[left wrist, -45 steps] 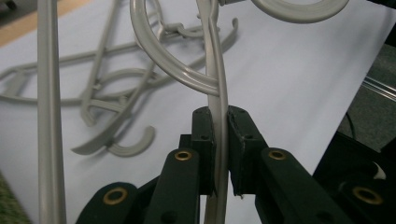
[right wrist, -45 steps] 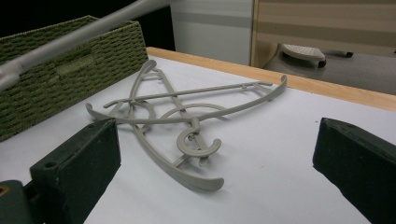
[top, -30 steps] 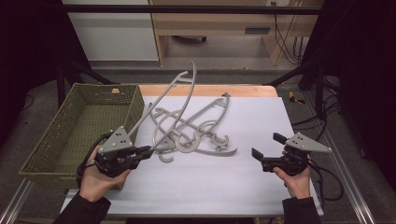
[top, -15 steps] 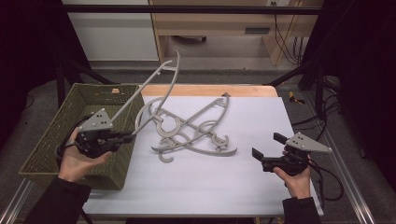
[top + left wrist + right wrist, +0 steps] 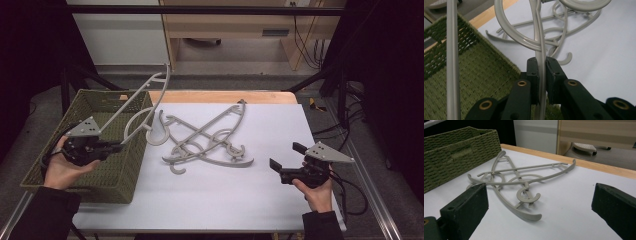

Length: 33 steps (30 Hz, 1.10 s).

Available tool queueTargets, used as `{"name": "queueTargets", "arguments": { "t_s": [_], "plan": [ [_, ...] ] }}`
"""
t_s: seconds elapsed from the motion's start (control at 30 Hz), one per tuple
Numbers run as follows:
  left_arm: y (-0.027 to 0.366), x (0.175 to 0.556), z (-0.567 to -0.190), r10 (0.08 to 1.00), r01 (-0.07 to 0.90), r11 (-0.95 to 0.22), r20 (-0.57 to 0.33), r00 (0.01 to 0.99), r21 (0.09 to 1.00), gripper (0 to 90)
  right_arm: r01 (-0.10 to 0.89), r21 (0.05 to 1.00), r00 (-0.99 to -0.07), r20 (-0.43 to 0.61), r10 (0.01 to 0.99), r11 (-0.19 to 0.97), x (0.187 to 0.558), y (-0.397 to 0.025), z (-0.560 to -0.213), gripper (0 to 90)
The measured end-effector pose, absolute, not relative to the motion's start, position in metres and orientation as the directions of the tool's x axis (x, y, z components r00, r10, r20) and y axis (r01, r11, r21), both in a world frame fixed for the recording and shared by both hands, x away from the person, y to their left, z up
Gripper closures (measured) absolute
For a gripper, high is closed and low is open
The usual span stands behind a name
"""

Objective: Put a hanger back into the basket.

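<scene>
Overhead light falling evenly on the white table (image 5: 215, 200), room edges sinking into darkness, soft faint shadows lying under the hangers (image 5: 210, 145), near jaws blurring slightly in both gripper views

Left claw (image 5: 116, 146) clamped tight; right claw (image 5: 286, 163) gapes wide, held low.

We see a white counter (image 5: 210, 200) with a wooden strip along its far edge. Beyond it stands a pale wooden desk (image 5: 235, 25), cables (image 5: 305, 45) hanging at its right, and a white cabinet (image 5: 117, 35) to its left. The floor (image 5: 235, 80) there is grey.
</scene>
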<state>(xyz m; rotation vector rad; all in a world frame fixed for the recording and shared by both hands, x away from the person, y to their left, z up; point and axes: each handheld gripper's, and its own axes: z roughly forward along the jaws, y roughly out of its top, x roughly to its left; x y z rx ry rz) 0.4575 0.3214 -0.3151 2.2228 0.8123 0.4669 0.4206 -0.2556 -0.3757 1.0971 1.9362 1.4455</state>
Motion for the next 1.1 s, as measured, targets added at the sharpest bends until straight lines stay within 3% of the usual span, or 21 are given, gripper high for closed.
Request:
{"name": "queueTargets", "arguments": {
  "t_s": [0.7,1.1],
  "plan": [
    [0.377,0.463,-0.348,0.723,0.540,-0.530,0.016,0.691,0.654,81.8,0.313,0.941,-0.564,0.076,0.822,0.127,0.421,-0.255,-0.376,1.3],
    [0.390,0.463,-0.349,0.732,0.559,-0.516,-0.004,0.681,0.650,81.6,0.313,0.941,-0.564,0.077,0.822,0.127,0.421,-0.255,-0.376,1.5]
  ]
}}
